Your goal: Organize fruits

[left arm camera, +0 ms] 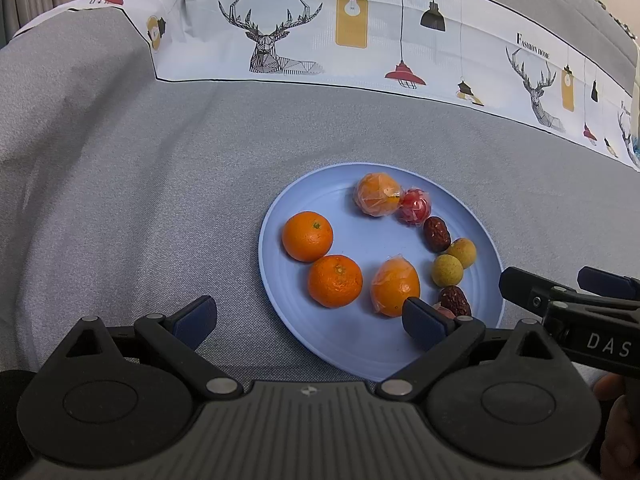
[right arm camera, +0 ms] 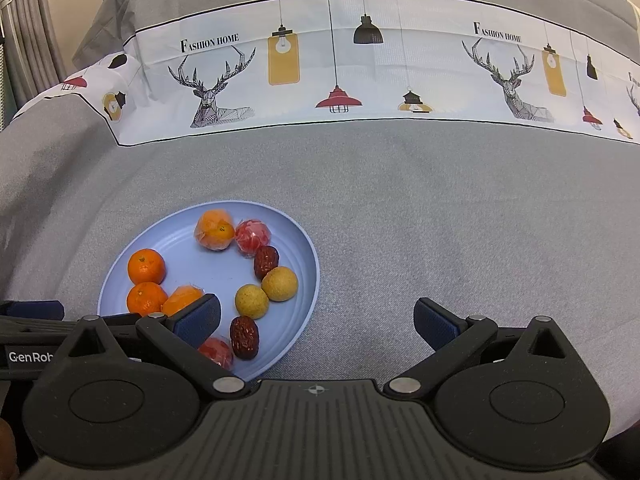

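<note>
A light blue plate [left arm camera: 280,208] lies on the grey cloth and holds all the fruit. On it are two bare oranges [left arm camera: 307,236], two plastic-wrapped oranges [left arm camera: 394,287], a wrapped red fruit [left arm camera: 415,206], two red dates [left arm camera: 437,234] and two yellow-green round fruits [left arm camera: 447,270]. My left gripper [left arm camera: 310,322] is open over the plate's near edge, its right fingertip just in front of the near wrapped orange. In the right wrist view my right gripper [right arm camera: 316,320] is open at the right rim of the plate [right arm camera: 308,240], and its left finger partly hides a second wrapped red fruit [right arm camera: 216,350].
Grey cloth [right arm camera: 440,220] stretches bare to the right of and behind the plate. A white printed band with deer and lamps [right arm camera: 340,64] runs along the back. The right gripper [left arm camera: 545,276] hovers just right of the plate. A person's hand [left arm camera: 616,396] shows low right.
</note>
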The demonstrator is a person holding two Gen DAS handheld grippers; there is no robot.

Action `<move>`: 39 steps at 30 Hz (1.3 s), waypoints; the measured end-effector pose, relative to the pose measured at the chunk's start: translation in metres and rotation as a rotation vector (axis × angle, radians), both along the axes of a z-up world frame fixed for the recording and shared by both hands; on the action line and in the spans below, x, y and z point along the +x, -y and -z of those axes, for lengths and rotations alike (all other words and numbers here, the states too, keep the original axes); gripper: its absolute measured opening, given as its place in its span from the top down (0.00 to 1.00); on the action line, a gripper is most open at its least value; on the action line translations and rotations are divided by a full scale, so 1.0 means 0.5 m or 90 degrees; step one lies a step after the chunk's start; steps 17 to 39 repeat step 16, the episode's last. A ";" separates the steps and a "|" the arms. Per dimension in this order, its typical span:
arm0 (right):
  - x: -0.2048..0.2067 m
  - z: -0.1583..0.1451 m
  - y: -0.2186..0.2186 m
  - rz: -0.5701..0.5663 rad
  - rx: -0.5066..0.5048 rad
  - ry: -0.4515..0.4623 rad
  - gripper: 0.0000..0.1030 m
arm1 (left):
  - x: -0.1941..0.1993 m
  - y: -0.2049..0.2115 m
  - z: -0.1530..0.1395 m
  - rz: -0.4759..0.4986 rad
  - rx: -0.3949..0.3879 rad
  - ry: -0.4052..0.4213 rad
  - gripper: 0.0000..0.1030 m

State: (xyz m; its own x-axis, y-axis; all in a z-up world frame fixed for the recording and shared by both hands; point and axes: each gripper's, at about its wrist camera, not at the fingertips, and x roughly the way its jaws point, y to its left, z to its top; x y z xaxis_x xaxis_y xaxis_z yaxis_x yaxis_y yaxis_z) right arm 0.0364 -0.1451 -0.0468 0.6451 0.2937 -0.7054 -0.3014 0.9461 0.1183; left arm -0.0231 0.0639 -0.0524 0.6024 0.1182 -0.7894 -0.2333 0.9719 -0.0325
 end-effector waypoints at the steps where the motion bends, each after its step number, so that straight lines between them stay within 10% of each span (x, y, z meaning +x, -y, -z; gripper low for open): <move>1: 0.000 0.000 0.000 0.000 0.000 0.000 0.01 | 0.000 0.000 0.000 0.000 0.000 0.000 0.03; 39: -0.003 -0.008 0.001 0.004 0.002 0.010 0.01 | -0.005 0.002 -0.005 0.002 -0.001 0.019 0.02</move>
